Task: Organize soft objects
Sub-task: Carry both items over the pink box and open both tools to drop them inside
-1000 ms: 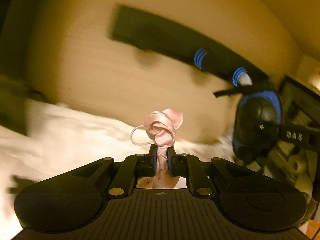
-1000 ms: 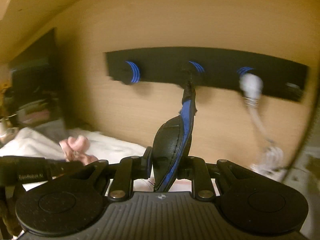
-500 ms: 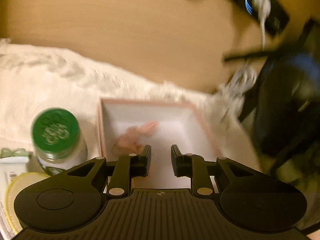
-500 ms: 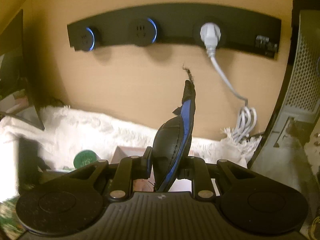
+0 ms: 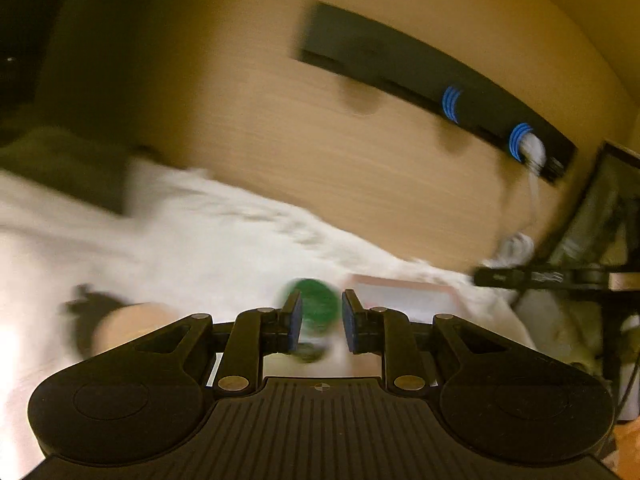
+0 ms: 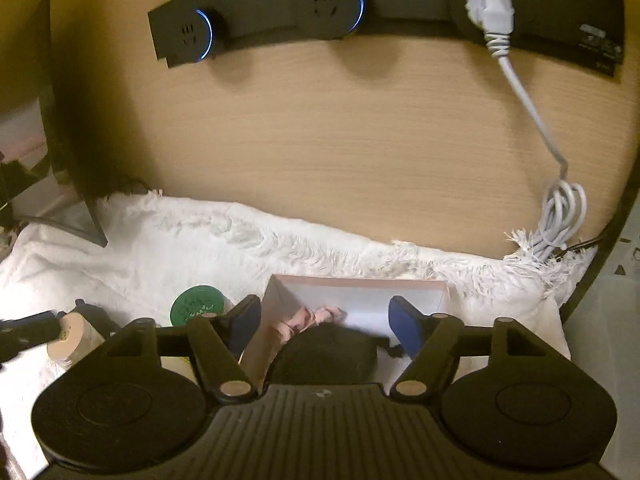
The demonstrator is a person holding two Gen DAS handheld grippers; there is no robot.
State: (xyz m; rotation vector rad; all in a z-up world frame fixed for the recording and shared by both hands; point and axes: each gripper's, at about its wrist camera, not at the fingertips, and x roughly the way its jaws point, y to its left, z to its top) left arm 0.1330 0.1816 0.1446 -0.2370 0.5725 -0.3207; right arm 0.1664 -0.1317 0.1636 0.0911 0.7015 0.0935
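Note:
A pink-rimmed white box sits on a white fringed cloth. Inside it lie a pink scrunchie and a black-and-blue eye mask. My right gripper hangs open just above the mask, its fingers spread wide and empty. My left gripper is open and empty, raised to the left of the box, with a green-lidded jar seen blurred between its fingers.
The green-lidded jar and a tan roll stand left of the box. A black socket strip with a white plug and coiled cable is on the wooden back wall. A dark rack stands at right.
My right gripper lowered over the box and opened, leaving the eye mask inside. My left gripper, which had dropped the scrunchie, lifted and swung left; its view is blurred.

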